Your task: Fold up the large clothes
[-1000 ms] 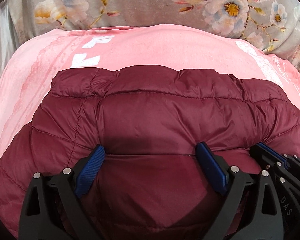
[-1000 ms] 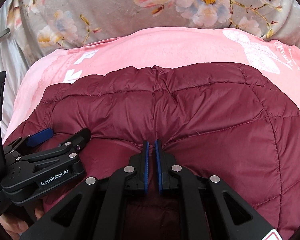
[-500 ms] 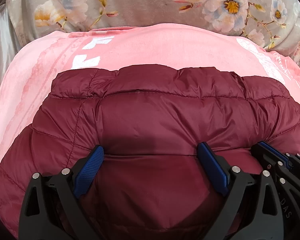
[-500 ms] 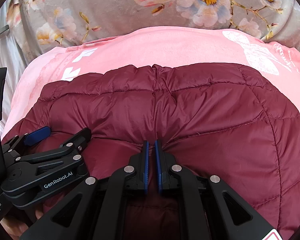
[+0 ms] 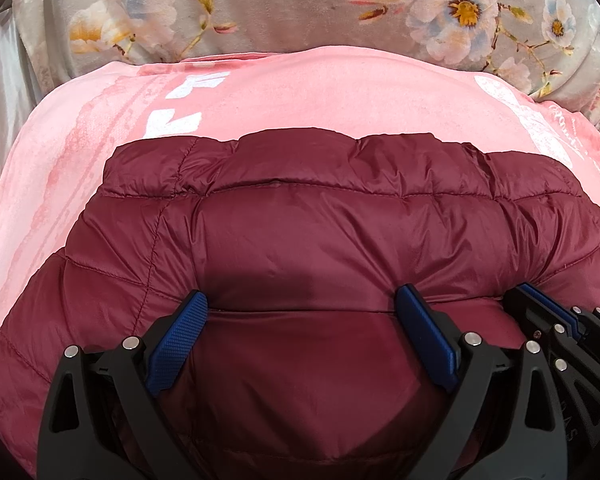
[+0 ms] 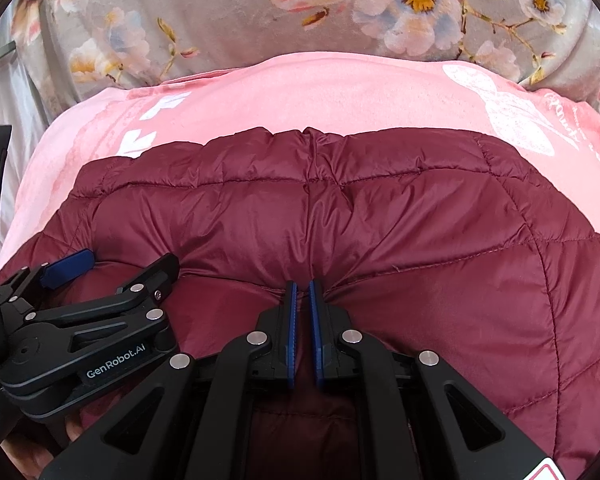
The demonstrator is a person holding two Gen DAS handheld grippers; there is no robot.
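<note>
A dark red quilted puffer jacket [image 5: 300, 220] lies folded on a pink printed cloth [image 5: 300, 92]. In the left wrist view my left gripper [image 5: 302, 300] stands open and wide. Its blue pads [image 5: 180, 340] press down into the jacket on either side of a fold edge. My right gripper [image 6: 303, 286] is shut on a pinch of the jacket [image 6: 380, 220], and creases fan out from its tips. The two grippers are close together: the left gripper [image 6: 126, 262] shows at the left of the right wrist view, and the right gripper [image 5: 540, 304] at the right of the left wrist view.
Beyond the pink cloth [image 6: 300, 92] lies a grey bedspread with large flowers [image 5: 300, 4]. Pale grey fabric [image 5: 0, 80] shows at the far left edge. A bit of a hand [image 6: 32, 456] is visible under the left gripper's body.
</note>
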